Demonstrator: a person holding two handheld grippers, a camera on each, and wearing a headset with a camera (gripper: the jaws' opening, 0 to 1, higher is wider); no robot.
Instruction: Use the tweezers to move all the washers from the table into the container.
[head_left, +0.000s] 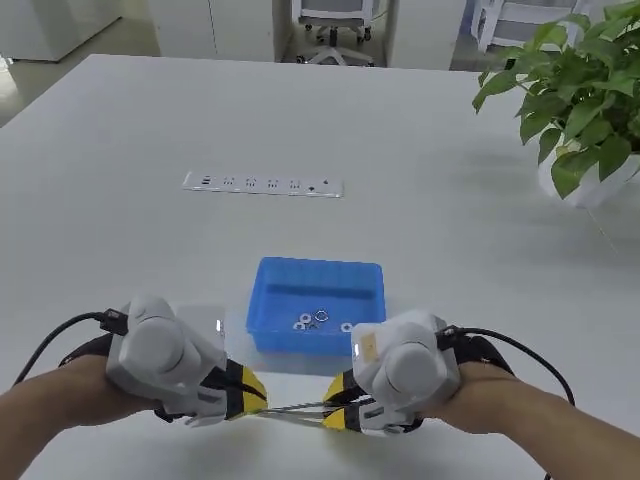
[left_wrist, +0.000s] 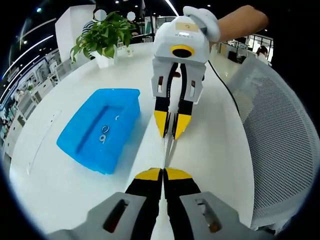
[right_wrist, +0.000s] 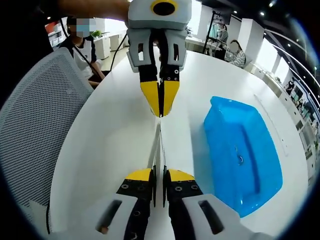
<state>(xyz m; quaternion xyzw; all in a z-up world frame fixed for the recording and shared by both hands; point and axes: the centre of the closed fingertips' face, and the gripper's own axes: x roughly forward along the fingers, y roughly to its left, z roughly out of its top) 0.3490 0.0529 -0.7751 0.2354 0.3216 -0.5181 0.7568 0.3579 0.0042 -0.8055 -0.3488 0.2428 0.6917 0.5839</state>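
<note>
At 7 o'clock in the head view, the left hand-held gripper (head_left: 255, 393) points inward, jaws clamped on one end of the thin metal tweezers (head_left: 295, 408). At 5 o'clock, the right hand-held gripper (head_left: 336, 402) pinches the other end. At 12 o'clock from them, small metal washers (head_left: 318, 320) lie in the blue rectangular plastic container (head_left: 300, 285) on the white table (head_left: 150, 120).

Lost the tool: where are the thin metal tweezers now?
In the head view, the thin metal tweezers bridge the left gripper and right gripper, each shut on one end, on the person's side of the blue plastic container.
</note>
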